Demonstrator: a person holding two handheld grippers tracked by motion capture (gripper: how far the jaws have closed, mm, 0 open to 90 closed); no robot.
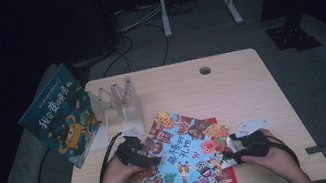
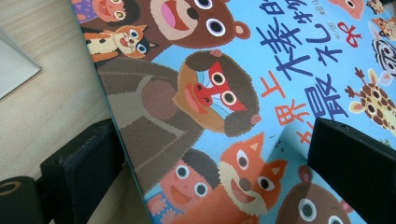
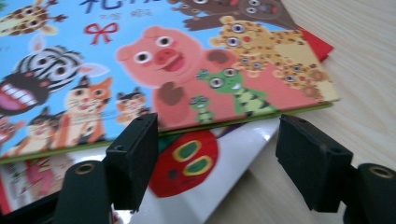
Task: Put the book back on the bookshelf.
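Three picture books (image 1: 185, 156), two grippers (image 1: 137, 153), one rack (image 1: 119, 101)

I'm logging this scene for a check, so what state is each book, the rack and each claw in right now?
Blue animal-cover picture book: closed, flat, on top of another book.
White-and-red book underneath: closed, flat, partly covered.
Dark blue monster-cover book: closed, leaning at the table's left edge.
Clear plastic book rack: upright, empty.
Left claw: open, straddling the top book's edge.
Right claw: open, at the books' edge, gripping nothing.
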